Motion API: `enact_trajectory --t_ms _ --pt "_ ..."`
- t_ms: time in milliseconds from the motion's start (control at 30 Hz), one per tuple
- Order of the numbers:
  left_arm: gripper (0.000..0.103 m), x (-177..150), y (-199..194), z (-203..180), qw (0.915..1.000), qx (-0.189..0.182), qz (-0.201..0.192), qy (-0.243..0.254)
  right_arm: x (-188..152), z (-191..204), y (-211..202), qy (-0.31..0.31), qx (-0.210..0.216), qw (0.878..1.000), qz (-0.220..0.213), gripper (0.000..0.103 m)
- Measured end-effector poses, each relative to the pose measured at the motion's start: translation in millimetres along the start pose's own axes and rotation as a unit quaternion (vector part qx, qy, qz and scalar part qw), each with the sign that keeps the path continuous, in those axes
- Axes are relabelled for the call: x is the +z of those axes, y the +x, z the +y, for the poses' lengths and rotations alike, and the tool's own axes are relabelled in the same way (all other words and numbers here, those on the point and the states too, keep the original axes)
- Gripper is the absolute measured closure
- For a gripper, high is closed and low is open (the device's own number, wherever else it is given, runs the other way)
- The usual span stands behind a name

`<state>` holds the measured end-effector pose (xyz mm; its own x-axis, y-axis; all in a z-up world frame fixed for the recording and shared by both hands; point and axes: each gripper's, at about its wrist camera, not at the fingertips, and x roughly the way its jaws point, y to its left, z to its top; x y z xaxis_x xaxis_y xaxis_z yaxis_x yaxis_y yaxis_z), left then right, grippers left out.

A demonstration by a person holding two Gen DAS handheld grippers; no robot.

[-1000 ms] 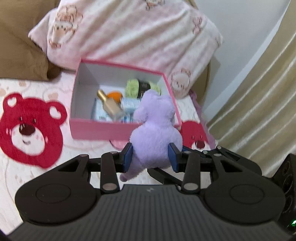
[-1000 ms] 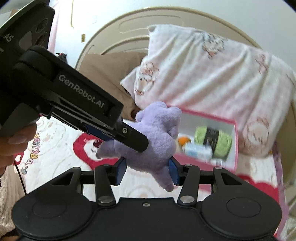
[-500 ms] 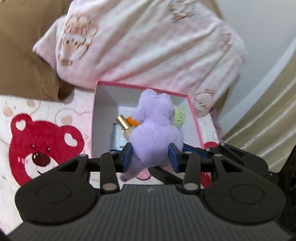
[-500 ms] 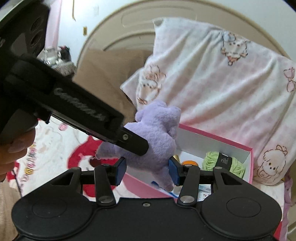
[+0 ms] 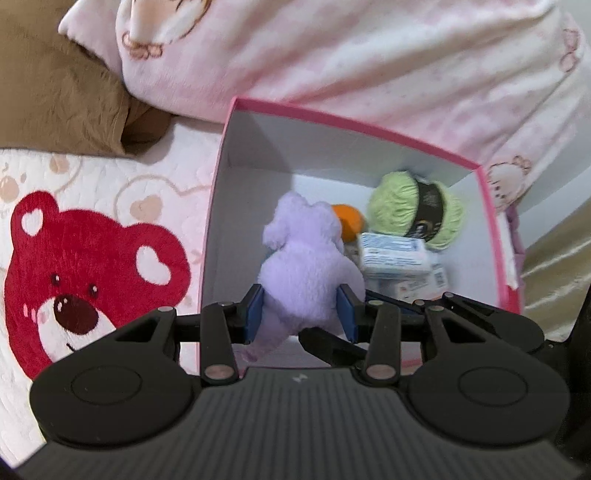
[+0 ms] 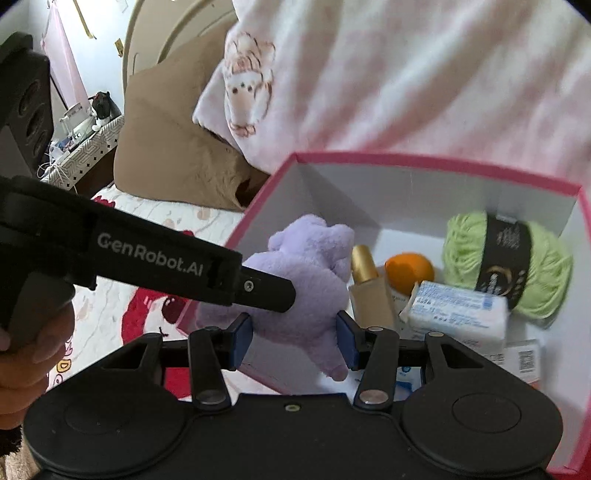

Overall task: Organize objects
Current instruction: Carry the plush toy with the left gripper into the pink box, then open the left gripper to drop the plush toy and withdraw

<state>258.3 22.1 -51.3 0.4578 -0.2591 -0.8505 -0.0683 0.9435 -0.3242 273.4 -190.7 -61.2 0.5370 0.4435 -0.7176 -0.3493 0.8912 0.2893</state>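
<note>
both sets of jaws clench the purple plush toy (image 5: pixel 306 269), left gripper (image 5: pixel 301 314) and right gripper (image 6: pixel 294 334) holding it over the pink box (image 5: pixel 354 127). yarn (image 6: pixel 506 254), orange (image 6: pixel 410 269), bottle (image 6: pixel 369 291) and soap pack (image 6: pixel 458 308) already lie inside; releasing remains. toy's underside and box floor beneath stay hidden.

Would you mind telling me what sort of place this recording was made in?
Most likely a bedroom, on a bed: a pink pillow printed with bears leans behind the pink box, a quilted cover with a red bear lies underneath, and a curved headboard rises behind.
</note>
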Motion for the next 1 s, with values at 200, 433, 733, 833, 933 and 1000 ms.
enact_trajectory --t_ms 200,433,733,833,933,1000 --pt "0.061 -6.4 16.5 -4.2 0.9997 0.007 0.003 0.024 -3.1 -25.5 10.9 0.043 0.036 0.998 0.02 0.05" --pt "0.06 -10.2 25.1 -5.3 0.999 -0.001 0.0 0.044 -2.6 -30.6 14.5 0.051 0.026 0.998 0.034 0.06" --pt "0.049 -6.8 9.4 2.8 0.9966 0.022 -0.044 0.067 0.9 -37.8 9.7 0.073 -0.006 0.997 0.025 0.059" --pt "0.044 -8.4 -0.8 1.9 0.996 0.027 -0.048 0.071 1.0 -29.6 -8.3 0.057 -0.019 0.998 0.012 0.059" --pt "0.04 -11.4 -12.0 -3.4 0.9948 0.04 -0.046 0.082 -2.4 -19.5 -30.1 0.043 -0.032 0.999 0.0 0.057" --pt "0.033 -15.1 -21.9 -8.9 0.994 0.047 -0.046 0.088 -6.1 -15.2 -50.0 0.046 -0.017 0.998 -0.026 0.052"
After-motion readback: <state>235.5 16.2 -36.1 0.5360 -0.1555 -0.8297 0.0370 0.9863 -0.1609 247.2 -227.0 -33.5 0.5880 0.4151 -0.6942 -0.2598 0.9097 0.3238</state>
